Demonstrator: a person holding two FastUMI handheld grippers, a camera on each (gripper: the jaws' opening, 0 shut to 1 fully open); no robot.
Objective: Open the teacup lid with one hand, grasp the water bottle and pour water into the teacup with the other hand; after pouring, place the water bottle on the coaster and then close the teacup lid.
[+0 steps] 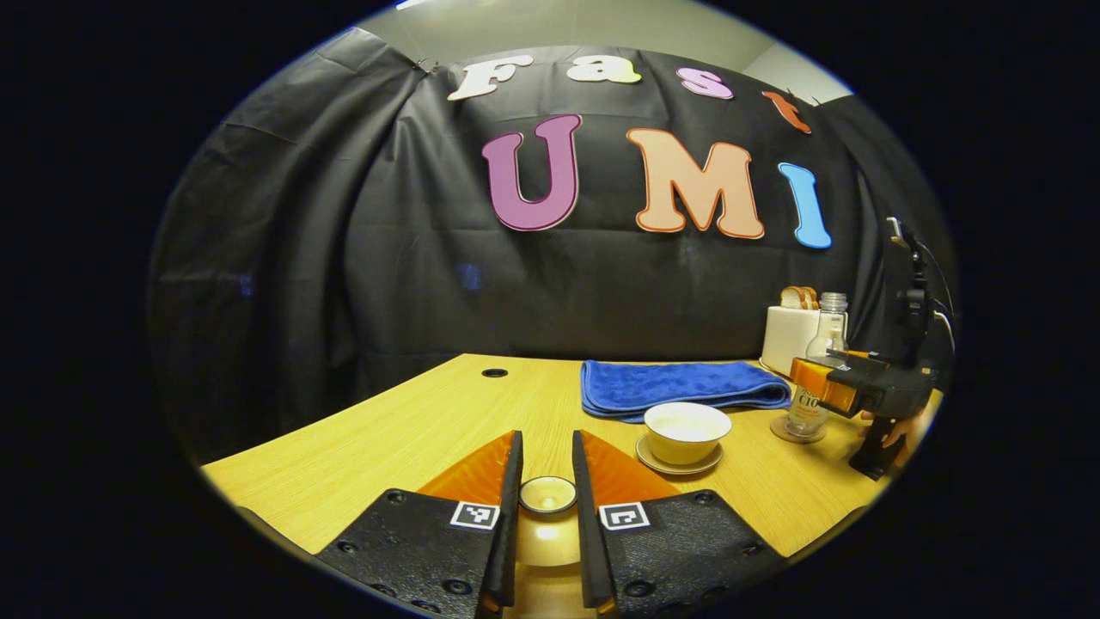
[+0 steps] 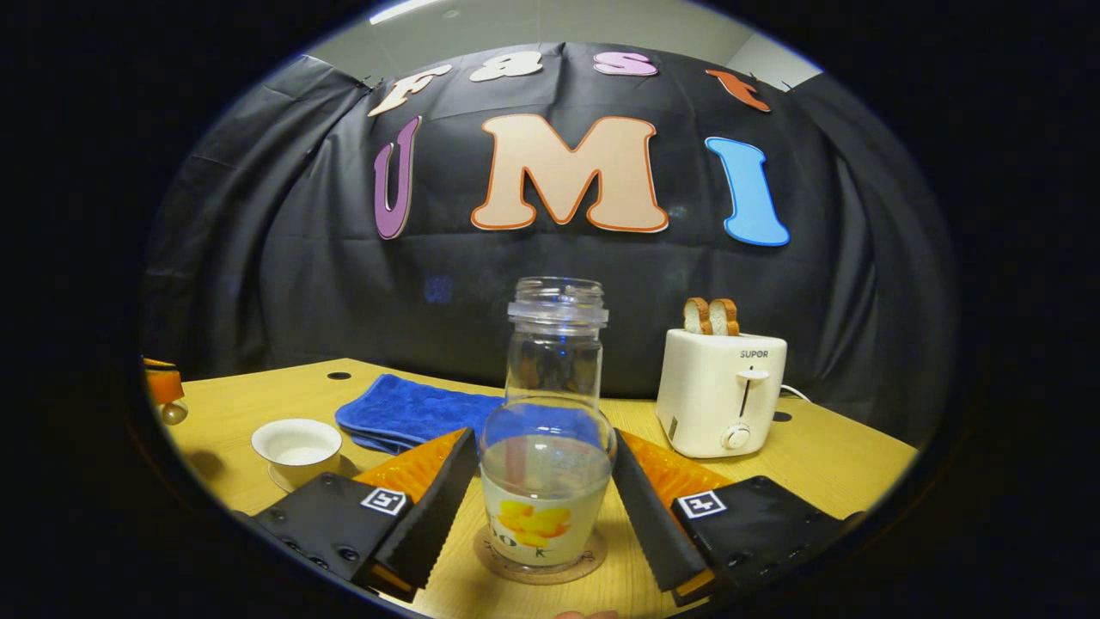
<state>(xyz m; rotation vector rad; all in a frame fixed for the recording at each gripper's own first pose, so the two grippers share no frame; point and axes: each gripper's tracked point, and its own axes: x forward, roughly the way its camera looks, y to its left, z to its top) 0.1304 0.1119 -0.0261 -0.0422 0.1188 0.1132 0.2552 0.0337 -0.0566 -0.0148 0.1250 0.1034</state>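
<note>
Looking along the left gripper (image 1: 546,481), we see its two fingers pressed in on the teacup lid (image 1: 547,495), which sits between them, held clear above the wooden table (image 1: 412,430). Ahead and a little to the right stands the teacup (image 1: 686,432), uncovered, upright on its saucer (image 1: 679,464), with pale liquid inside as far as we can tell. Just behind the cup lies a folded blue towel (image 1: 683,387). Further right in the left gripper view we make out the right gripper, held by a hand (image 1: 898,430), drawn up at the water bottle (image 1: 821,370). In the right gripper view the bottle stands upright on a round coaster (image 2: 540,567), capless, with water in its lower part and a flowered label around its base. The right gripper (image 2: 546,494) has a finger on each side of the bottle, spread apart; we can see a thin gap on either side, so neither finger seems to press on the glass. Behind the bottle to the right stands a white toaster (image 2: 720,402) with two slices of bread (image 2: 711,316) sticking up from its slots. At the left edge of that view the teacup appears again, well apart from the bottle
</note>
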